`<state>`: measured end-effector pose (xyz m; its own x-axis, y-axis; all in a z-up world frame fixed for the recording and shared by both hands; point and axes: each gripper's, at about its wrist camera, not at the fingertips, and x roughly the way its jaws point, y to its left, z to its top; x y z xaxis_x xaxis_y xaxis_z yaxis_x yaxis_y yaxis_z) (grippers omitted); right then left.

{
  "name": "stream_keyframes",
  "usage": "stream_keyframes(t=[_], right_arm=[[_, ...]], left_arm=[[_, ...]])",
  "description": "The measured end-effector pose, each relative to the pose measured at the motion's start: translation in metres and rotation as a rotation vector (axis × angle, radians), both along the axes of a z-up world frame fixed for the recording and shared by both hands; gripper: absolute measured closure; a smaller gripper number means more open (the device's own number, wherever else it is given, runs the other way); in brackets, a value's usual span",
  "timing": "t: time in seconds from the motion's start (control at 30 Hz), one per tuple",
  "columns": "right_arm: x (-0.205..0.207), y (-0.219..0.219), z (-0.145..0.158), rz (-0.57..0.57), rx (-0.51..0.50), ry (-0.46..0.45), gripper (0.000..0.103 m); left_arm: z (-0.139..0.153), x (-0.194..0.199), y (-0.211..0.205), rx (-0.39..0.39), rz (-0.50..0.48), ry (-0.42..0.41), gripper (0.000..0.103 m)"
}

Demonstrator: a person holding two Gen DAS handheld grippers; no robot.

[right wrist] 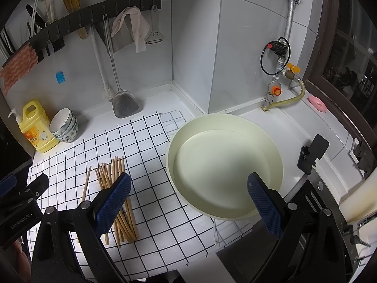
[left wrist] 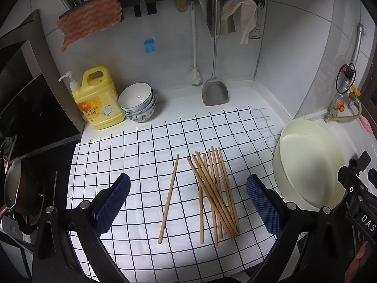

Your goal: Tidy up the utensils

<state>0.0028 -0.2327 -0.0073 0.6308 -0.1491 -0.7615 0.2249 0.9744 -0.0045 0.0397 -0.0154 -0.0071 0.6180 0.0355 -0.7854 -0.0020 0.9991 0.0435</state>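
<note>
Getting ready to pick up chopsticks — nothing is held yet.
The left gripper (left wrist: 188,202) and right gripper (right wrist: 189,204) both hang wide apart; next, the left one must pinch the lone chopstick (left wrist: 169,199) beside the pile (left wrist: 213,193) in the cloth's (left wrist: 141,146) middle.

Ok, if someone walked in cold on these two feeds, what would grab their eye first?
Probably the bundle of wooden chopsticks lying crisscrossed on the grid-patterned cloth, with one stray chopstick apart to their left. Next, the big pale basin sitting empty just right of the cloth. Both hand-held grippers, left and right, hang open above, holding nothing.
</note>
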Motion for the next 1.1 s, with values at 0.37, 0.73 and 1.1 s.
stream_keyframes(t=[0.37,0.73,1.1], right_arm=[[-0.0020,0.0007,0.0019,0.001,-0.004,-0.005,0.008],[-0.0036,0.0040,0.0048,0.002,-0.005,-0.016,0.009],[-0.0027,0.0059,0.0050,0.002,-0.011,-0.015,0.008]], left_arm=[[0.0017,-0.0026,-0.0004,0.003,-0.005,-0.003,0.006],[0.0038,-0.0032,0.0020,0.000,-0.003,-0.014,0.006],[0.0047,-0.0044,0.0040,-0.002,-0.004,-0.017,0.006]])
